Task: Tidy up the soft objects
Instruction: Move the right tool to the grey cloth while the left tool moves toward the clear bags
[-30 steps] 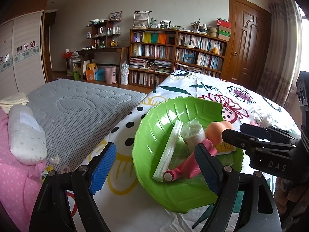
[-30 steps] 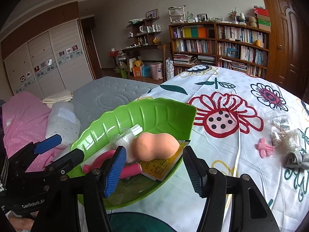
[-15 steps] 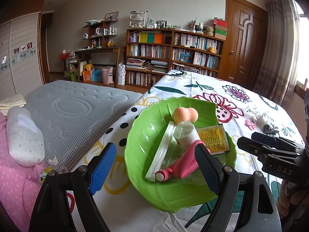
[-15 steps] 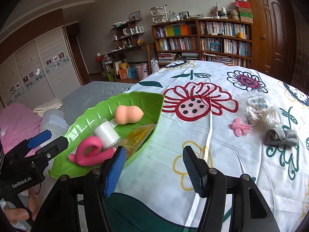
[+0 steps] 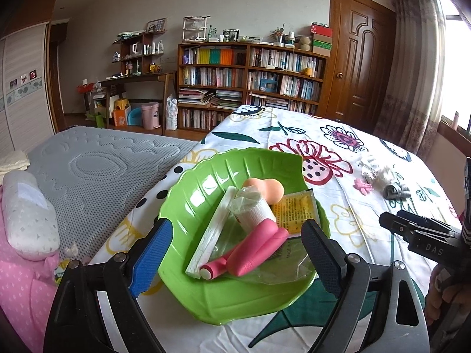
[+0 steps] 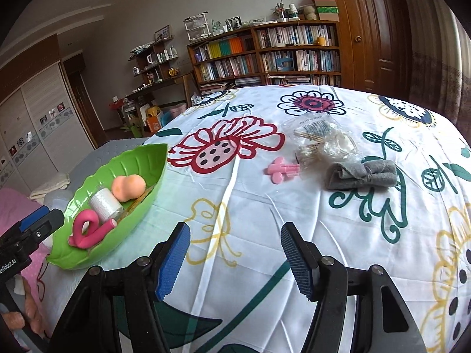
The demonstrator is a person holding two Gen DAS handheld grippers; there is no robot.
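On the flowered sheet [image 6: 235, 194], my right gripper [image 6: 234, 257] hangs spread and empty, well short of the gray cloth [image 6: 363, 174] and pink toy [image 6: 281, 170]. My left gripper [image 5: 235, 253] gapes around the green bowl [image 5: 206, 182] holding the peach sponge [image 5: 266, 188].

A green leaf-shaped dish [image 5: 203, 194] sits just ahead of the left gripper [image 5: 235, 250], holding a peach-coloured squishy toy [image 5: 266, 189] at its far side, a white bandage roll [image 5: 253, 210], a bent pink foam tube [image 5: 250, 254], a flat white strip [image 5: 213, 231] and a yellow packet [image 5: 297, 210]. Ahead and to the right of the right gripper [image 6: 234, 257] lie a small pink toy [image 6: 281, 170], a folded grey cloth [image 6: 360, 173] and a crumpled clear bag [image 6: 323, 142], close together on the bedsheet.
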